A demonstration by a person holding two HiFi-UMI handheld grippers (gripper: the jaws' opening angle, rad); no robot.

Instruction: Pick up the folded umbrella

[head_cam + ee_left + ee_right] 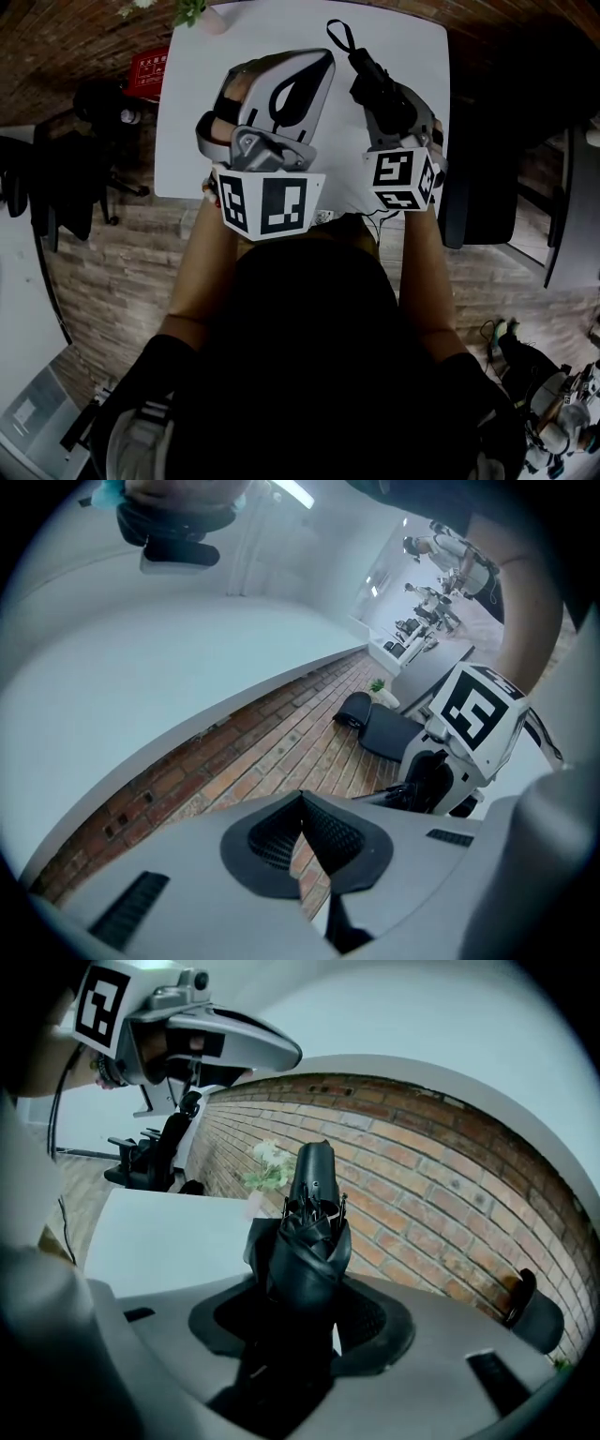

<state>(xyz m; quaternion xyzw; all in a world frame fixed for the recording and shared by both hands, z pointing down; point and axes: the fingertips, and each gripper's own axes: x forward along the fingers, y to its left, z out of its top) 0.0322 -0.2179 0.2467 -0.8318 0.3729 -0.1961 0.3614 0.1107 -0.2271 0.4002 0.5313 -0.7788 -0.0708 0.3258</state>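
Observation:
The folded black umbrella (367,75) is held up above the white table (394,47), its strap loop pointing to the far side. My right gripper (382,108) is shut on it. In the right gripper view the umbrella (309,1232) stands between the dark pads (375,1321), its rib tips and cap pointing away toward the brick wall. My left gripper (305,75) hovers beside it on the left, above the table. In its own view the left gripper (302,801) has its tips together and nothing in them. The right gripper's marker cube (473,714) shows there.
A small potted plant (192,11) stands at the table's far left corner, also in the right gripper view as a plant (267,1166). Black chairs (94,103) stand left of the table and another chair (487,187) right. A red item (148,67) lies by the left edge.

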